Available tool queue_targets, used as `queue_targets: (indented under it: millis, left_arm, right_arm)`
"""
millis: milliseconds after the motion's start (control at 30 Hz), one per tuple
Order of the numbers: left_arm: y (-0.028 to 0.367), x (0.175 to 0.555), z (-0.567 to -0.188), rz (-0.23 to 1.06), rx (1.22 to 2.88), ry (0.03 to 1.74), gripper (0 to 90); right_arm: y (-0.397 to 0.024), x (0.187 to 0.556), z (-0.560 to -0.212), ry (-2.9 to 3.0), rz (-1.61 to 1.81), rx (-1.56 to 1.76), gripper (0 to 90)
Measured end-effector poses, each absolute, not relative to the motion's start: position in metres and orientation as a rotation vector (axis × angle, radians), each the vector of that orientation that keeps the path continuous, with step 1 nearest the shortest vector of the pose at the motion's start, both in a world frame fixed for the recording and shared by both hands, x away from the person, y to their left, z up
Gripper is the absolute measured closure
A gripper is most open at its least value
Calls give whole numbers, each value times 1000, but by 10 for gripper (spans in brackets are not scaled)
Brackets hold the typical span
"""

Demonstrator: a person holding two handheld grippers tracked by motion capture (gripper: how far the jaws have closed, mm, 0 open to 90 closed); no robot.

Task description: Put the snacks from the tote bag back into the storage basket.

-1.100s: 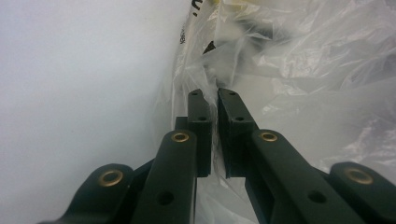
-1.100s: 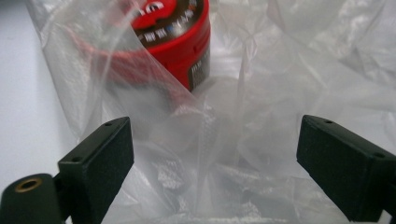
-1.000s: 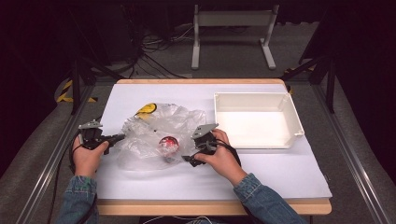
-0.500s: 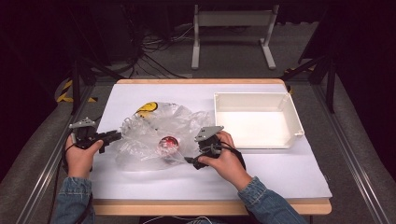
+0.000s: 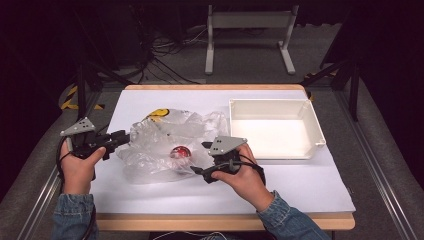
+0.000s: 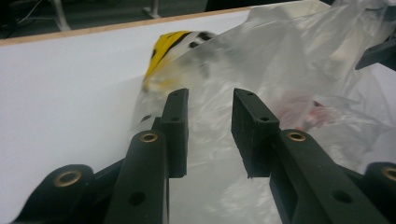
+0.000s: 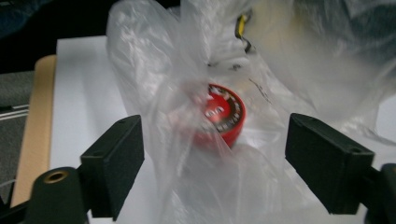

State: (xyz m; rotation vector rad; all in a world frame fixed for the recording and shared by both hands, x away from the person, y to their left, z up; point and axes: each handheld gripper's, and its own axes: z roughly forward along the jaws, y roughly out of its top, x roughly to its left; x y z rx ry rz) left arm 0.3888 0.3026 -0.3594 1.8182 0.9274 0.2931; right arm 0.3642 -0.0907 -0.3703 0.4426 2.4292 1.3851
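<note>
A crumpled clear plastic bag (image 5: pixel 150 142) lies on the white table top, with a red round tin (image 5: pixel 180 151) and a yellow-and-black item (image 5: pixel 159 114) inside it. My left gripper (image 5: pixel 122 138) hovers at the bag's left edge. Its jaws have just been opening and stand apart (image 6: pixel 210 95), with the film (image 6: pixel 285 60) and the yellow item (image 6: pixel 163 51) just beyond the pads. My right gripper (image 5: pixel 200 158) sits at the bag's right side. Its jaws (image 7: pixel 214 120) have just been closing but remain wide, with loose film (image 7: pixel 154 60) and the red tin (image 7: pixel 224 116) between them, unpressed.
A white tray (image 5: pixel 316 127) stands on the right half of the table, close to my right hand. The wooden table edge (image 5: pixel 215 87) runs along the back. Dark floor with cables and a metal stand lies beyond.
Both hands have risen. The left gripper has drawn back to the left off the bag and its jaws have parted. The right gripper's jaws have narrowed a little.
</note>
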Motion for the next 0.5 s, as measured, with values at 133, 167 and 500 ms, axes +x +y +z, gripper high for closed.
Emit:
queue_targets:
  millis: [133, 167, 500]
  left_arm:
    - [295, 384, -351, 290, 1819, 881, 682]
    - [292, 383, -349, 287, 1815, 869, 685]
    - [267, 374, -338, 254, 1865, 756, 753]
  right_arm:
    - [-85, 359, -366, 2428, 1432, 413, 265]
    - [-83, 359, -366, 2436, 1426, 389, 296]
    - [-62, 360, -382, 2533, 1391, 285, 509]
